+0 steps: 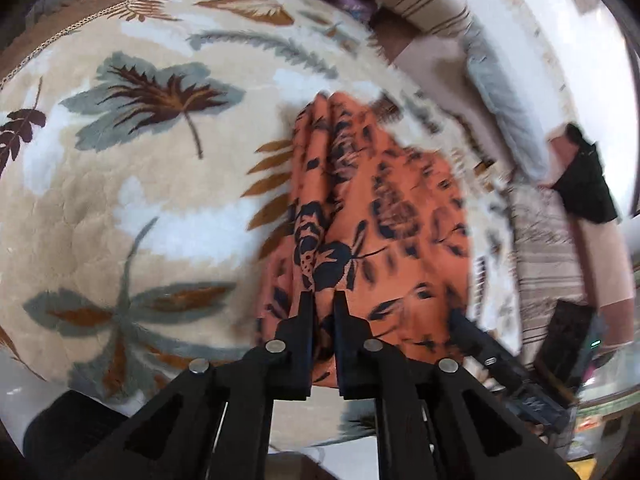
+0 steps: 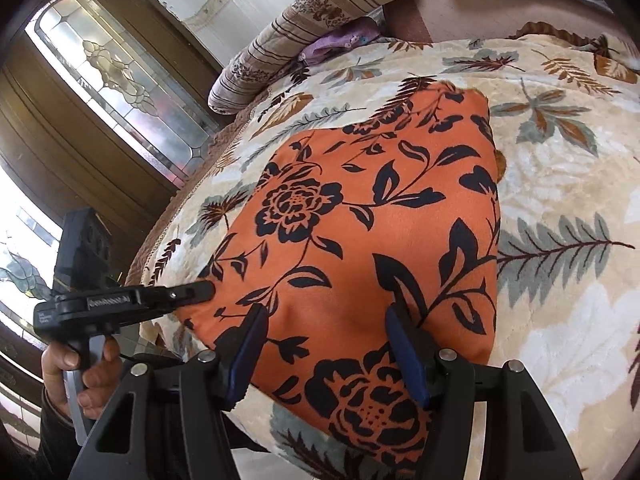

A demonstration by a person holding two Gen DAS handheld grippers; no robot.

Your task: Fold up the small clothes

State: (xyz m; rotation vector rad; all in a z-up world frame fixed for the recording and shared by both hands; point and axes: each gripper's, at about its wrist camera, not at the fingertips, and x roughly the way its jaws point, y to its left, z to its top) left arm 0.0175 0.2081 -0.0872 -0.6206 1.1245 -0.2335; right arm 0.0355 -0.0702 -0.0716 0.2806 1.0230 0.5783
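An orange cloth with black flowers (image 2: 360,240) lies on a leaf-patterned blanket (image 2: 560,184). In the left wrist view my left gripper (image 1: 323,300) is shut on a bunched edge of the orange cloth (image 1: 360,200), which is lifted into folds. In the right wrist view the left gripper (image 2: 200,292) shows gripping the cloth's left edge. My right gripper (image 2: 324,320) is open, its jaws wide apart just above the cloth's near part, holding nothing.
A striped rolled bolster (image 2: 320,24) and a purple item (image 2: 340,42) lie at the blanket's far edge. A stained-glass door (image 2: 120,80) stands to the left. A grey pillow (image 1: 500,92) and dark clothing (image 1: 584,184) lie to the right.
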